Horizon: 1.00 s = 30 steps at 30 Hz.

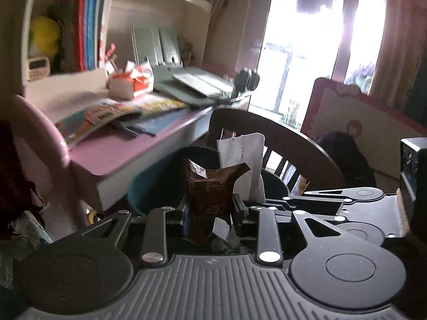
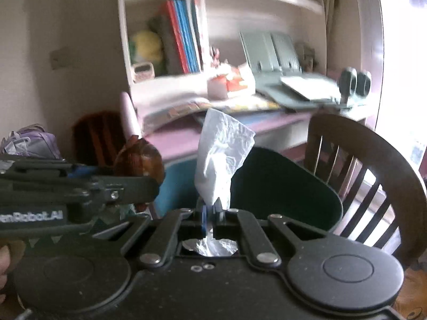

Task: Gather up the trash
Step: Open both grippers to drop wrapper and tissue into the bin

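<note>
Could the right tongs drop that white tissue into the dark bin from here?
Probably yes. The right tongs grip the tissue, and the bin stands open just ahead with nothing between. The chair sits off to one side.

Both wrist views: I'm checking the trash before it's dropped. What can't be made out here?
- Print on the brown wrapper, left wrist view: blurred.
- Inside of the teal bin, right wrist view: too dark; the white tissue covers part.
- Desk clutter, both views: motion-blurred.
</note>
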Each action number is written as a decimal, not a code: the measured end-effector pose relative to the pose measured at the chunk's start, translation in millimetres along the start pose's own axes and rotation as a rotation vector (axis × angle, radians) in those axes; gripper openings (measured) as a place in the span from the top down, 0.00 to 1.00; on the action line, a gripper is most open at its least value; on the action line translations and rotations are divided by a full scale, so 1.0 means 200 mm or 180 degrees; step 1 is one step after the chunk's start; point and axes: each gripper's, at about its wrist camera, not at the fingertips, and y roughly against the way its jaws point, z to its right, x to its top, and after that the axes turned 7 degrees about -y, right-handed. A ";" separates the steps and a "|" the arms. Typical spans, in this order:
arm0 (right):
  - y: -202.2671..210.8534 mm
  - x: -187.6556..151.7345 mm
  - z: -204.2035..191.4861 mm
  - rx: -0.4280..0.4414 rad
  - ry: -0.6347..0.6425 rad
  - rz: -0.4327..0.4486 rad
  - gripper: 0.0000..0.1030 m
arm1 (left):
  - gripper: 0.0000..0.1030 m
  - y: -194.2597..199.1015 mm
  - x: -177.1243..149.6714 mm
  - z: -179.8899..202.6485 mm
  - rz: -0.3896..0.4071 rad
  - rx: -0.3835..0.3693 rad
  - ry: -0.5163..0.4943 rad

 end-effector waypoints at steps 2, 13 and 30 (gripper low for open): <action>-0.06 0.01 0.05 -0.0004 -0.0007 -0.0154 0.97 | 0.71 -0.11 0.02 -0.01 -0.0124 -0.0010 0.0020; -0.27 -0.03 0.19 -0.0072 0.0038 -0.0466 0.91 | 0.71 -0.52 -0.01 -0.01 -0.0631 0.0078 -0.0046; -0.27 -0.02 0.22 -0.0136 0.0120 -0.0450 0.64 | 0.44 -0.63 -0.01 -0.03 -0.0758 0.0096 0.0108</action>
